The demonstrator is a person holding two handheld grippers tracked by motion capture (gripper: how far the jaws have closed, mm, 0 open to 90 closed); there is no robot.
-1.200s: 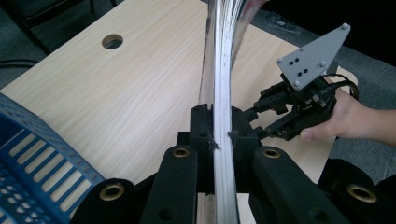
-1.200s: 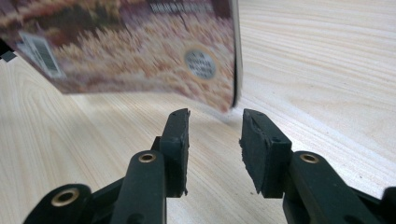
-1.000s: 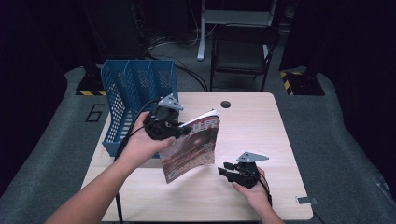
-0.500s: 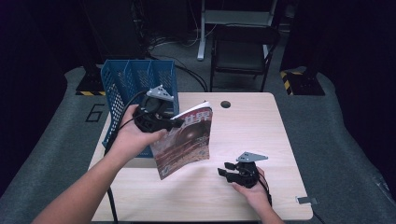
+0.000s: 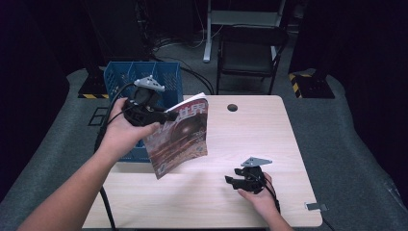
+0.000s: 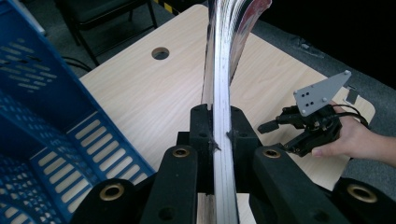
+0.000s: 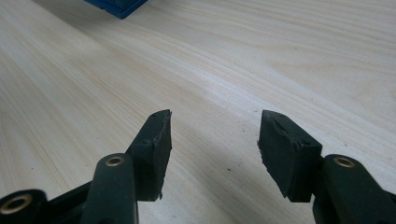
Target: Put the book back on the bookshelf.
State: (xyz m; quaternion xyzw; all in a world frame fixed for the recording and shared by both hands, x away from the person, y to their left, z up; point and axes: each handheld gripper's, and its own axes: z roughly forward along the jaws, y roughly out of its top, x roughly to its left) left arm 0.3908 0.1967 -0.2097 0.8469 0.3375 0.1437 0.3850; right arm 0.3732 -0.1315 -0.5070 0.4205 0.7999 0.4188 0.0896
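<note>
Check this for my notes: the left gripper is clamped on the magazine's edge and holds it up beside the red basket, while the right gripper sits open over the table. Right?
Not quite: the basket is blue, as the high view shows. The rest holds: the left gripper is clamped on the magazine, and the right gripper sits open over the table.

black tongs (image 5: 169,115), brass rivets, grey plates

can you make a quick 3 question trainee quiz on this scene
1. What does the left gripper hold?
2. True or false: the right gripper grips something.
3. The blue basket stands: A) at the table's left edge B) on the chair C) at the table's right edge

Key
1. A magazine, clamped by its edge and lifted off the table.
2. False: its jaws are open and have just been opening, with nothing between them.
3. A
</note>
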